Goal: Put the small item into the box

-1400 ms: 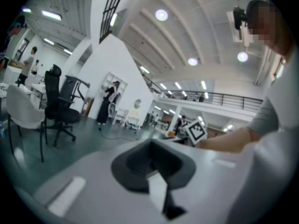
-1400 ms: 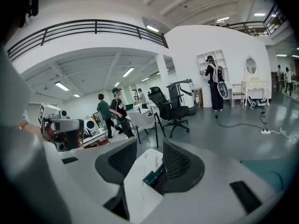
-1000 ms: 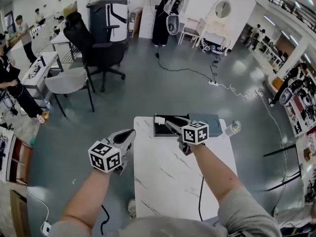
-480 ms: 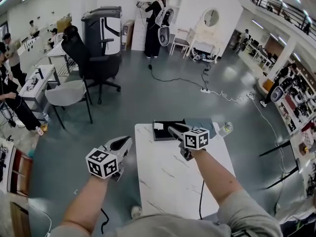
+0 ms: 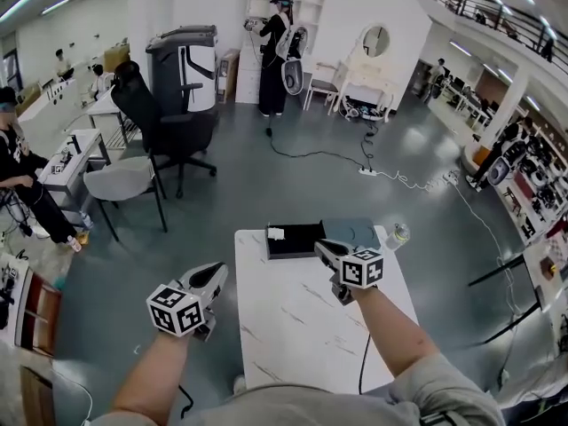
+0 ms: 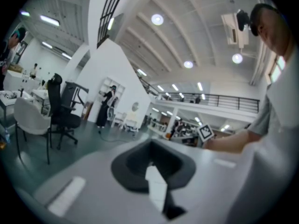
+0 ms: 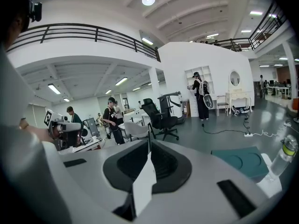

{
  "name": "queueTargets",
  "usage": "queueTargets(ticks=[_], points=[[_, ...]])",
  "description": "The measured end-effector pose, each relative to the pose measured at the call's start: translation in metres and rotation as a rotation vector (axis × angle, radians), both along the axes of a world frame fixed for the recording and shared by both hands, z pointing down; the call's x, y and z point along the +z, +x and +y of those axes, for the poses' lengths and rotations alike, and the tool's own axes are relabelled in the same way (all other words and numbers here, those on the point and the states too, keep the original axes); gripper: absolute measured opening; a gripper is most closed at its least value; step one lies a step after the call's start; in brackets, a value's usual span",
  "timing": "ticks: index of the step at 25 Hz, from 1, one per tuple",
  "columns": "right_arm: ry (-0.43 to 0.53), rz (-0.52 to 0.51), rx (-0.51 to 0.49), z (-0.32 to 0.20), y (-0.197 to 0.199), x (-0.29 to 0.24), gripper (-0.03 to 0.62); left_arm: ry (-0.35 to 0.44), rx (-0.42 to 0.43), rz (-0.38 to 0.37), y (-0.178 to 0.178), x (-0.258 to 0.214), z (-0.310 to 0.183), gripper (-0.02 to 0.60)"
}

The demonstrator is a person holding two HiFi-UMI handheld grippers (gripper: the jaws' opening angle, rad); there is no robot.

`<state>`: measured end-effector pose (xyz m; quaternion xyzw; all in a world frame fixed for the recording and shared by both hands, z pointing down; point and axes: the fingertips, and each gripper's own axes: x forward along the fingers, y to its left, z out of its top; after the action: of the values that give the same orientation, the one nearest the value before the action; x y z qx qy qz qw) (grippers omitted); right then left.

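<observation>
Head view: small white item point(image 5: 276, 233) is lying in black box point(image 5: 300, 248), left end, at counter point(image 5: 293, 327) far edge. Right tool point(image 5: 330, 254) is hovering near box, left tool point(image 5: 211, 278) off counter's left side.
Left gripper view: jaws pressing together.
Right gripper view: jaws just been closing, now together, nothing between.

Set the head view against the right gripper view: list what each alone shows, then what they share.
Only the head view: the black box on the table, and the small white item lying inside it.
Only the right gripper view: a round ceiling lamp.
Both: the teal lid, the bottle, the black office chair, the standing person, and the right gripper, whose jaws have just been closing with nothing between them.
</observation>
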<state>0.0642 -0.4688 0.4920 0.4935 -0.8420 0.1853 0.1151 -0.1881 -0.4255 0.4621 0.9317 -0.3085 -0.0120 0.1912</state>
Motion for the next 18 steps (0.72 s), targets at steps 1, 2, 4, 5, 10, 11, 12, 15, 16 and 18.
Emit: queueTargets(ticks=[1,2,4,5,10,11,12,15,16,18], points=[[0.001,-0.001,-0.003,0.006,0.007,0.000,0.024,0.000,-0.004,-0.004,0.006,-0.002,0.006,0.006],[0.001,-0.001,-0.007,0.013,0.013,-0.001,0.018,0.000,-0.009,-0.007,0.012,-0.003,0.012,0.006],[-0.002,-0.004,-0.020,0.027,0.026,-0.001,0.011,0.001,-0.022,-0.010,0.026,-0.007,0.025,0.006],[-0.003,-0.007,-0.029,0.033,0.032,-0.002,0.009,0.000,-0.031,-0.010,0.033,-0.009,0.031,0.006],[0.003,-0.029,-0.055,0.070,0.070,-0.012,0.009,-0.021,-0.075,0.018,0.076,-0.015,0.064,0.006],[0.007,-0.034,-0.060,0.078,0.078,-0.017,0.009,-0.020,-0.080,0.019,0.084,-0.018,0.070,0.006],[0.009,-0.038,-0.065,0.086,0.085,-0.021,0.009,-0.017,-0.083,0.017,0.093,-0.022,0.077,0.005],[0.007,-0.046,-0.076,0.109,0.109,-0.028,0.009,-0.001,-0.090,0.007,0.117,-0.034,0.095,0.006],[0.006,-0.047,-0.079,0.115,0.116,-0.030,0.009,0.007,-0.093,0.003,0.123,-0.038,0.100,0.006],[0.006,-0.050,-0.080,0.124,0.130,-0.034,0.009,0.023,-0.097,-0.004,0.135,-0.048,0.109,0.006]])
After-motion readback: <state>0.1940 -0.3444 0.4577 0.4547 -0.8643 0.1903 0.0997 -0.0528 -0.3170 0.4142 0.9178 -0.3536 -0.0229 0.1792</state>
